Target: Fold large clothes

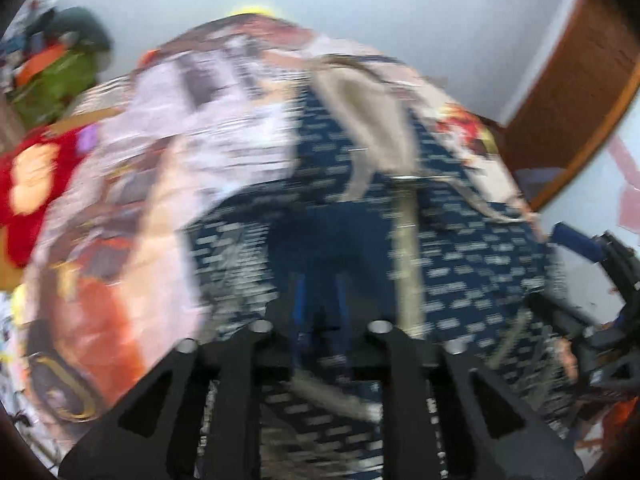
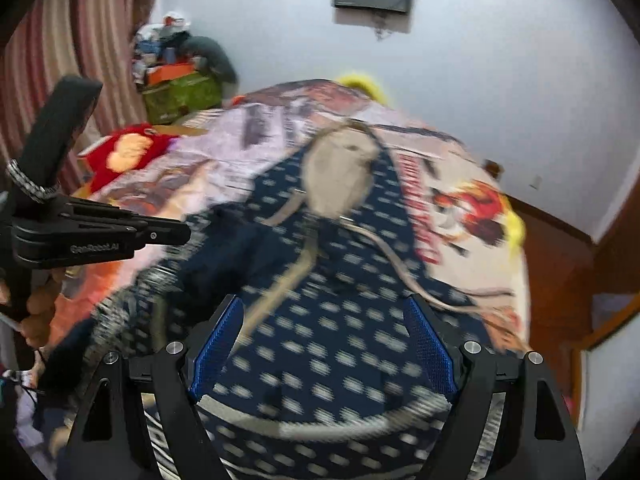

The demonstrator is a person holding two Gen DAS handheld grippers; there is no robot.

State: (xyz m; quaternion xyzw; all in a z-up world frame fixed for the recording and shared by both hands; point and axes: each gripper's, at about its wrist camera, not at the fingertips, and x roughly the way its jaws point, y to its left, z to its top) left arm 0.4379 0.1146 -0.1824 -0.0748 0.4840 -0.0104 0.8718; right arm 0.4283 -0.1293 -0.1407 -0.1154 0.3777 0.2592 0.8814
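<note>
Hoodie (image 2: 340, 320): lengthwise toward twelve o'clock, hood far. Right gripper (image 2: 324, 344) nearer, wide open, empty; left gripper (image 1: 320, 312) narrow, grip unclear.

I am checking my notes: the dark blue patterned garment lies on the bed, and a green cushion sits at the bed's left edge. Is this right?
Not quite. The cushion at the left edge is red with orange patches, as the right wrist view shows; the dark blue patterned garment does lie on the bed.

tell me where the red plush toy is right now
The red plush toy lies at the bed's left edge in both views, left of the navy hoodie, below the green box.
</note>
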